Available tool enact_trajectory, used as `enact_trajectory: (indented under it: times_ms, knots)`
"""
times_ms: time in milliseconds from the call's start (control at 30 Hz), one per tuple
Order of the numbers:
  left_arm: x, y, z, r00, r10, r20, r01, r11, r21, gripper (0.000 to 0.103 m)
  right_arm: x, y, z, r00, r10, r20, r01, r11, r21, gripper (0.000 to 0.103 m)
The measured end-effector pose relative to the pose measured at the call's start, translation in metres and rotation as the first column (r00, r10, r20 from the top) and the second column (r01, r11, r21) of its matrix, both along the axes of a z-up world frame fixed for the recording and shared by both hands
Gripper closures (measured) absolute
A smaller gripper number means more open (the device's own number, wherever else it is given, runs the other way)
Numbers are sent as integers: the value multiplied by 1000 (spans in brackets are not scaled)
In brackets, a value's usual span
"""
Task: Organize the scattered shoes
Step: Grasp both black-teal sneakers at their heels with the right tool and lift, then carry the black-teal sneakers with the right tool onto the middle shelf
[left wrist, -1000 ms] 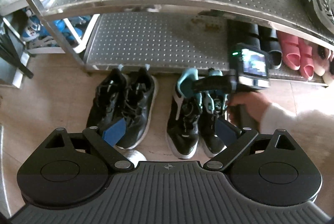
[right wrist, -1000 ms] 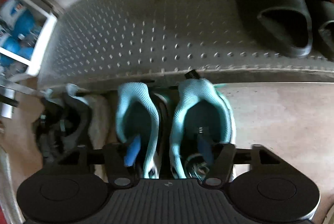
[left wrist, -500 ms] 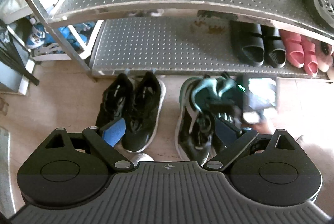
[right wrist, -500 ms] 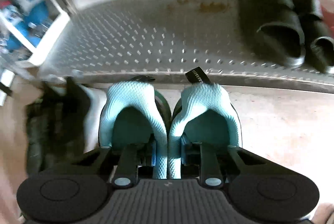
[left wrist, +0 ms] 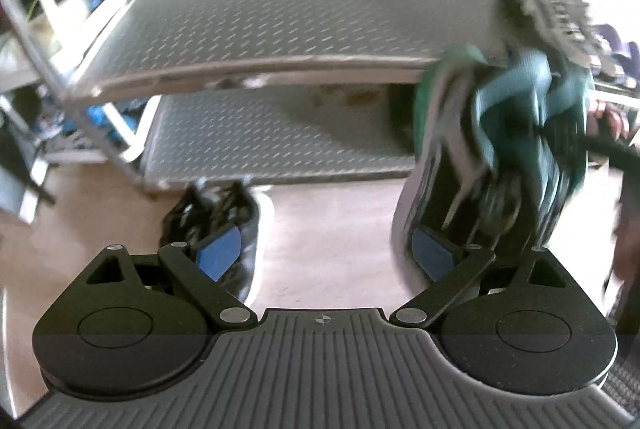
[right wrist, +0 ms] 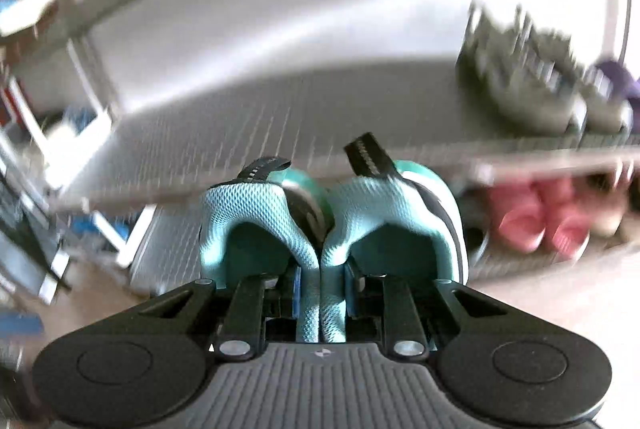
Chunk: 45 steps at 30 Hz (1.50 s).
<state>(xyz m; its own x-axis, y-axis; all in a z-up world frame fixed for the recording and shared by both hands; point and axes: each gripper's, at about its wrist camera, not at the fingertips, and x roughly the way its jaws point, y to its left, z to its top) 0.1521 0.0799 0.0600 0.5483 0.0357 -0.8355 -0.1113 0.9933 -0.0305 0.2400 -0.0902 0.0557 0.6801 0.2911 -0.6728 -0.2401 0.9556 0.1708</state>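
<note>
Right tongs (right wrist: pixel 320 293) clenched on teal sneakers (right wrist: pixel 332 221), now lifted off floor to shelf (right wrist: pixel 280 117) height; left tongs (left wrist: pixel 326 253) released, empty.

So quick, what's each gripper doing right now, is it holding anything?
Left gripper: open, holding nothing.
Right gripper: closed on the teal-lined sneakers, pinching the two inner collars together.

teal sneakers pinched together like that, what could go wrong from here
1. The right tool clamps only the touching inner collars of the teal sneakers; one could slip out.
2. Their heels sit near the upper shelf edge and might clip it.
3. The grey sneakers already there could get bumped.
</note>
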Motion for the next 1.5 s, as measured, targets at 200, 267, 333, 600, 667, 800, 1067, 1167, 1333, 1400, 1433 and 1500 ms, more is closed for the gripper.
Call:
enact_trajectory:
  times_ms: [200,267,333,600,667,800,1067,1167,1333,1400,1433,1500]
  knots:
    - [16,-4,-3,1000,-4,13,4,1000,20,7,111,15,38,985,7,172,17,990,-140,79]
    - [22,-6,-4,1000,-8,18,8,1000,12,7,132,17,33,980,24,196,15,981,-196,50]
    - [27,-8,-4,1000,-16,24,16,1000,5,7,142,13,24,978,25,207,24,973,-231,54]
    - [35,-50,14,984,-130,124,134,991,-23,7,60,-65,51,984,-73,161,93,988,-123,33]
    - [36,-62,20,975,-151,161,159,987,-37,7,44,-84,39,993,-65,97,73,994,-83,31]
    - [38,-75,23,964,-173,201,182,983,-29,7,53,-90,7,1000,-15,-7,15,992,-126,40]
    - [54,-88,16,965,-167,203,174,985,-15,7,84,-85,-34,987,-75,-145,72,997,-28,58]
    - [59,-86,10,971,-155,184,165,985,-41,7,90,-83,-36,983,-110,-147,112,994,1,60]
    - [60,-88,7,970,-165,178,174,984,-37,7,98,-84,-36,976,-192,-107,198,979,52,62]
    - [54,-85,8,971,-161,177,171,985,-38,7,108,-91,-40,965,-237,-113,248,964,99,66]
    - [54,-83,7,972,-158,176,167,985,-36,7,112,-94,-43,959,-256,-121,270,956,112,67]
    - [52,-80,7,973,-151,173,159,987,-33,7,116,-99,-49,947,-289,-140,307,942,134,65]
